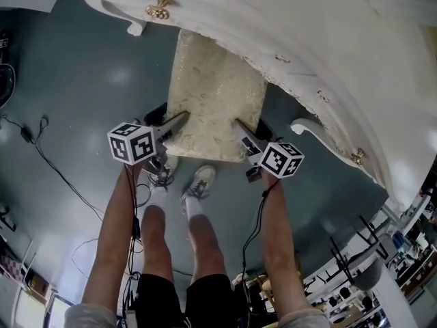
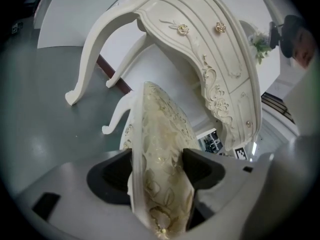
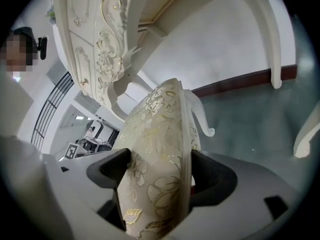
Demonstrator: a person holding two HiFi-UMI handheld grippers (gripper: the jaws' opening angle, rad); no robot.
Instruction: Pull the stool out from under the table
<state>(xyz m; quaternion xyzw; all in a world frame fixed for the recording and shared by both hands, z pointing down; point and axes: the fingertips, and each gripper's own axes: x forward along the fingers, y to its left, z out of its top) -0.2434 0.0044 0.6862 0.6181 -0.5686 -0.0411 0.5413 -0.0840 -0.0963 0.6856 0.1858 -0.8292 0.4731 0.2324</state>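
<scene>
Tally: stool (image 1: 215, 98) ×1; table (image 1: 307, 39) ×1; grippers ×2 (left gripper (image 1: 180, 121), right gripper (image 1: 239, 128)); shoes (image 1: 199, 182) ×2, by the stool's near edge.

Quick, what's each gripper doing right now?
Left gripper: open, stool seat between its jaws.
Right gripper: open, stool seat between its jaws too.

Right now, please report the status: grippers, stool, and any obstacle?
Left gripper and right gripper open wide, astride stool seat corners. Seat partly under table. Person's shoes directly behind, in pull path.
</scene>
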